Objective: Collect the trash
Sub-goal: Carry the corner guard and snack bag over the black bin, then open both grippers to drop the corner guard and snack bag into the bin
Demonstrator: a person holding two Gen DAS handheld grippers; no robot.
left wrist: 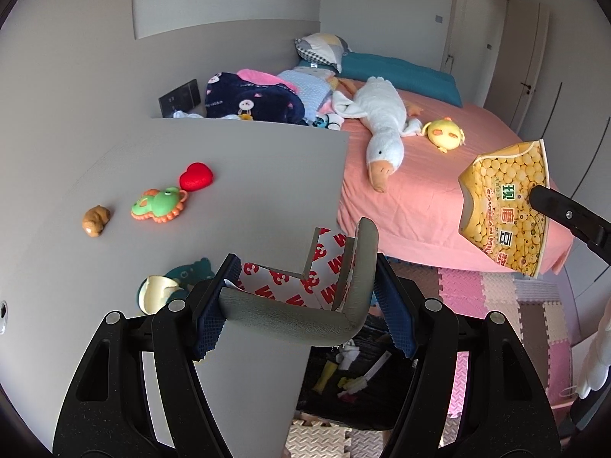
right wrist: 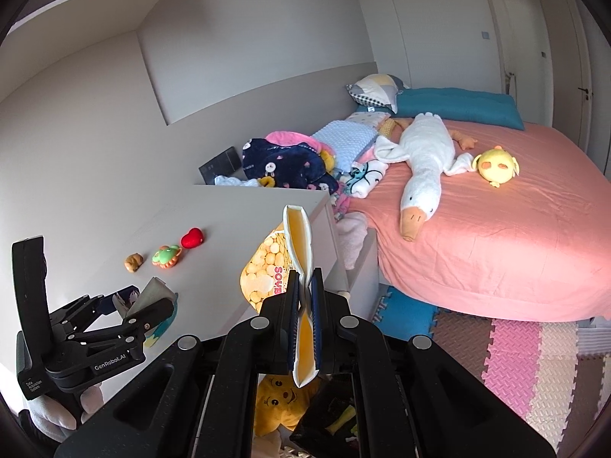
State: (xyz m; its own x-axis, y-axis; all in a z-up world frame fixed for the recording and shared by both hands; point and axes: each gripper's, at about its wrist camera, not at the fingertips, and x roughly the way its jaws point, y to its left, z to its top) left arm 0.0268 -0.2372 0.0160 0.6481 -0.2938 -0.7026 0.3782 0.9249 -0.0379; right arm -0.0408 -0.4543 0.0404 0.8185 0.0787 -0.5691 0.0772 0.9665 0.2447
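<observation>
My left gripper (left wrist: 305,305) is shut on a grey foam corner guard (left wrist: 298,316) with red-and-white adhesive backing, held over the desk's near corner. In the right wrist view the same left gripper (right wrist: 141,301) shows at the lower left with the corner guard (right wrist: 154,290) in it. My right gripper (right wrist: 304,297) is shut on a yellow soybean milk bag (right wrist: 296,244), seen edge-on. In the left wrist view that bag (left wrist: 504,206) hangs in front of the bed with a right finger (left wrist: 565,217) on it. A black trash bag (left wrist: 351,389) holding several scraps lies open below both grippers.
The grey desk (left wrist: 229,175) carries a red heart (left wrist: 196,176), a green toy (left wrist: 158,205), a brown toy (left wrist: 95,220) and a cream-and-teal piece (left wrist: 160,290). A pink bed (right wrist: 496,236) bears a goose plush (right wrist: 424,168). Foam mats (right wrist: 508,358) cover the floor.
</observation>
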